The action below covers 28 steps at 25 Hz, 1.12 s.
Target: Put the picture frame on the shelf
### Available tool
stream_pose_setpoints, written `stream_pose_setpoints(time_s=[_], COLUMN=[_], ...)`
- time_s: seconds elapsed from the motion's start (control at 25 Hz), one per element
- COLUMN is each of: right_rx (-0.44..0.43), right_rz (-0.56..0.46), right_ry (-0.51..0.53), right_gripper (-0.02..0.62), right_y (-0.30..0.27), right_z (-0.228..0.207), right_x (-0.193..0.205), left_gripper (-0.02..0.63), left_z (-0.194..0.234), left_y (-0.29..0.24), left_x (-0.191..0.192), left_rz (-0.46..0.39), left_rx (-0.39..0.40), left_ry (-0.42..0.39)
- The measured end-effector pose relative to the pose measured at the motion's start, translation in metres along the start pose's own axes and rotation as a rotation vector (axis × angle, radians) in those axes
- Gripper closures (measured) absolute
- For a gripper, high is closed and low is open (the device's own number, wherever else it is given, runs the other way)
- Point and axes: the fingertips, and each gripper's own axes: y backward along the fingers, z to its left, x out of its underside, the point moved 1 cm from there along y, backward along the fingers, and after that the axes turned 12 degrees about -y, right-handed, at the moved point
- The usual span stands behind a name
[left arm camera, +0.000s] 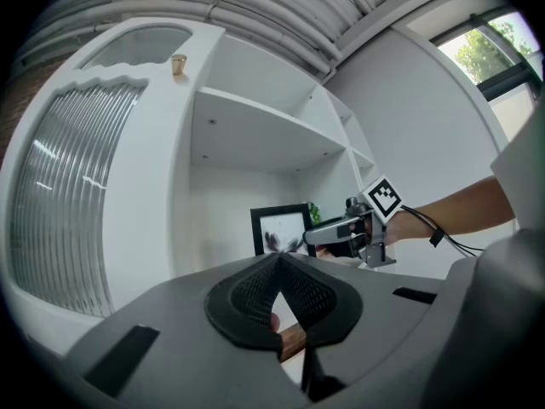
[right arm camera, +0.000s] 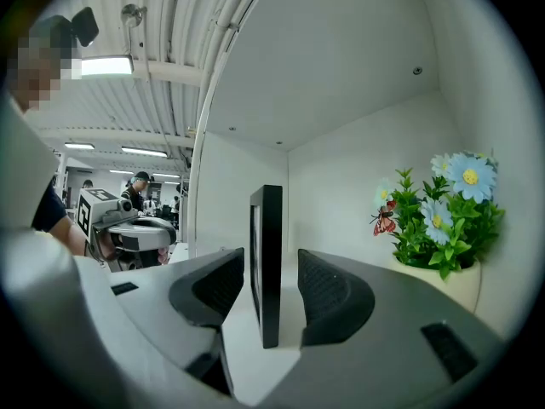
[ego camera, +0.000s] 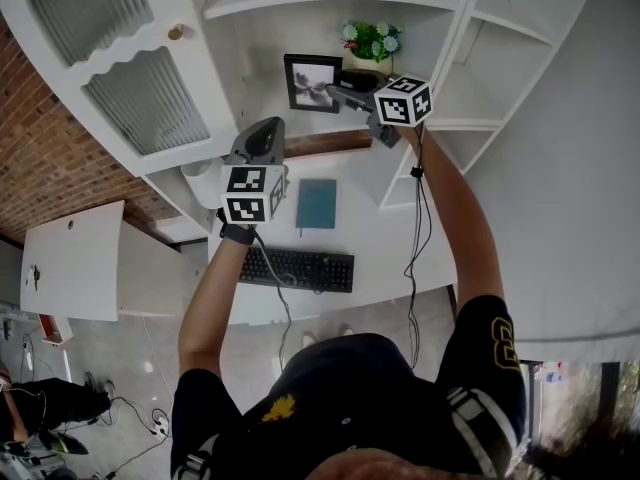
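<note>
Frame (right arm camera: 266,262) stood upright on the shelf (right arm camera: 341,186), in the open bay, seen edge-on from the right gripper view. Its lower edge rested on the white shelf floor.

Right gripper (ego camera: 338,90): jaws spread, one either side of the frame. A thin gap showed at the 9 o'clock pad and a wider one at the 3 o'clock pad. It had let go and neither pad touched.

Plant (right arm camera: 443,220), with blue flowers in a pale pot, sat at 3 o'clock of the frame, near it but apart, against the bay's side wall.

Left gripper (left arm camera: 278,257): pads pressed together at the tips, with nothing between them. In the head view it hung at 7 o'clock of the frame, well apart and outside the bay, with the forearm raised.

Head view, below the shelf: desk (ego camera: 380,228), with a teal book (ego camera: 317,203) at 6 o'clock of the frame. Keyboard (ego camera: 297,268) lay further along at 6 o'clock, near the desk's front edge.

Door (ego camera: 130,88), with ribbed glass, stood open at 9 o'clock of the frame. It had a small brass knob (ego camera: 176,32) near its edge.
</note>
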Motion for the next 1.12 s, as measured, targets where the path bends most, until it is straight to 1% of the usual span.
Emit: stream_pose_setpoints(time_s=[0.28,0.44,0.68,1.12], right_rx=[0.012,0.019,0.027,0.048], right_rz=[-0.005,0.006,0.003,0.006], right_ry=[0.005,-0.001,0.001,-0.004], right_gripper=[0.402,0.402,0.402,0.402], right_y=[0.005,0.006,0.01,0.016], right_z=[-0.001,-0.002,-0.004,-0.003], right_x=[0.0,0.006,0.003,0.007], left_gripper=[0.588,0.588,0.588,0.588], left_z=[-0.004,-0.01,-0.008,-0.014], left_y=[-0.001,0.001,0.0,0.0], left_x=[-0.004,0.0,-0.004,-0.003], left_rz=[-0.014,-0.006,-0.013,-0.015], left_rx=[0.008,0.015,0.017,0.027], left_ry=[-0.01,-0.017,-0.021,-0.01])
